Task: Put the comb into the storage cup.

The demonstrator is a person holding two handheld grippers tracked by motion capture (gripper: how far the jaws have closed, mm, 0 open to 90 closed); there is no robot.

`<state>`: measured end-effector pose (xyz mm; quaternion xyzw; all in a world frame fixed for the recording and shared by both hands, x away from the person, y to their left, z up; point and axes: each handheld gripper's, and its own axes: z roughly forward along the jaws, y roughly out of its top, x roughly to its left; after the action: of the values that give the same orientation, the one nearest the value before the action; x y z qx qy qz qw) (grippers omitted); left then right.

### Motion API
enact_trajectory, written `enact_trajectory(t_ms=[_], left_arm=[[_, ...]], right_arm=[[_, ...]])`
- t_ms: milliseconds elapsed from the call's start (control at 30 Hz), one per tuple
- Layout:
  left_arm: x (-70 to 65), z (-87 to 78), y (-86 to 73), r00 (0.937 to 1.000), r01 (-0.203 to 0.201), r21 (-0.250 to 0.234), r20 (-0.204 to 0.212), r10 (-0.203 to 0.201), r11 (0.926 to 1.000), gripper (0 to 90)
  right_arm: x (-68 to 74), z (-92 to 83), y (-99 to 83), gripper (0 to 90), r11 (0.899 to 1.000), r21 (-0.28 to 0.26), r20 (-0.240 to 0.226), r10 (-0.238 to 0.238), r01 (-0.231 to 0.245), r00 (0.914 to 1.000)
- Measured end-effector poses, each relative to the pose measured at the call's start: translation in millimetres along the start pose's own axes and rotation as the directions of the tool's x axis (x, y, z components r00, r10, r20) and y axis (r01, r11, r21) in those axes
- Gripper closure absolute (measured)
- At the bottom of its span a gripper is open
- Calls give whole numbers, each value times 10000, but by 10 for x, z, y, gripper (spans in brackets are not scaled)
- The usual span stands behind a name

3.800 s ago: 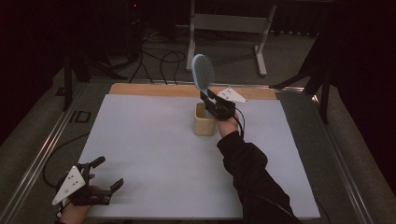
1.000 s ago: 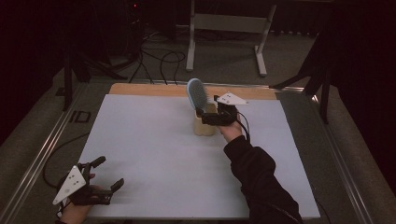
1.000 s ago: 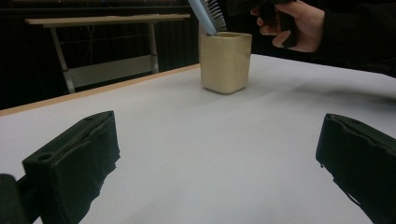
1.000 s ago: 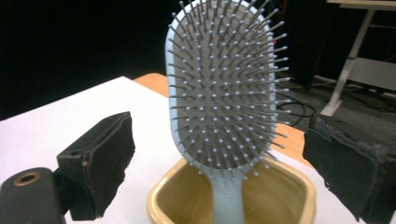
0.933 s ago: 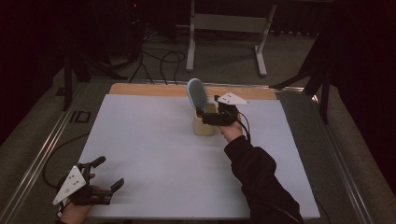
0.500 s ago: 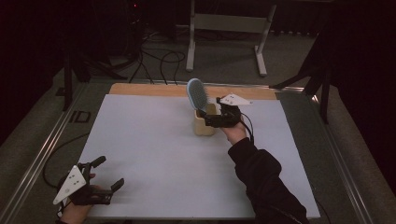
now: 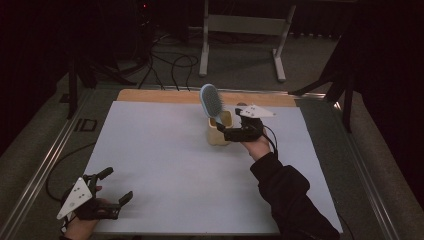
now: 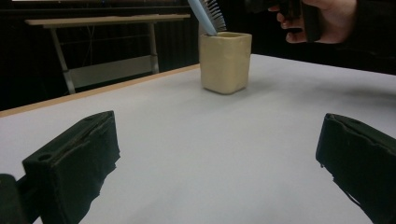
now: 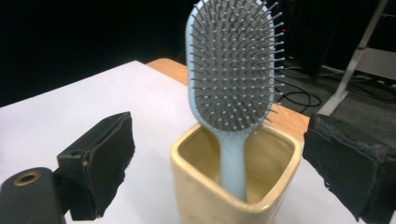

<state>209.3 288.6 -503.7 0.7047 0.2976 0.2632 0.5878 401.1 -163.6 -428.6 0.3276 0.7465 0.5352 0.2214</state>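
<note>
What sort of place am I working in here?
Probably a lab or studio recording bench, not a home: a white-topped table in a dark room, loose cables on the floor behind it, and a metal stand. The hairbrush stands in a cream cup.

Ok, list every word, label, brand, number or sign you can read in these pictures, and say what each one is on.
None: no text can be read anywhere.
The hairbrush and the yellow cup it stands in carry no visible print.
The white table is plain.
The grey plates on the left gripper and right gripper bear small dark dots, not letters.
</note>
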Motion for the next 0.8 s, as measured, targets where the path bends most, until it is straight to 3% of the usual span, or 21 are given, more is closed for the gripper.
enact_trajectory(t_ms=[800], left_arm=[[-4, 0, 1, 10000, -28, 5, 36, 28, 10000, 0]], right_arm=[[79, -411, -310, 88, 9997, -24, -231, -261, 260, 9994]])
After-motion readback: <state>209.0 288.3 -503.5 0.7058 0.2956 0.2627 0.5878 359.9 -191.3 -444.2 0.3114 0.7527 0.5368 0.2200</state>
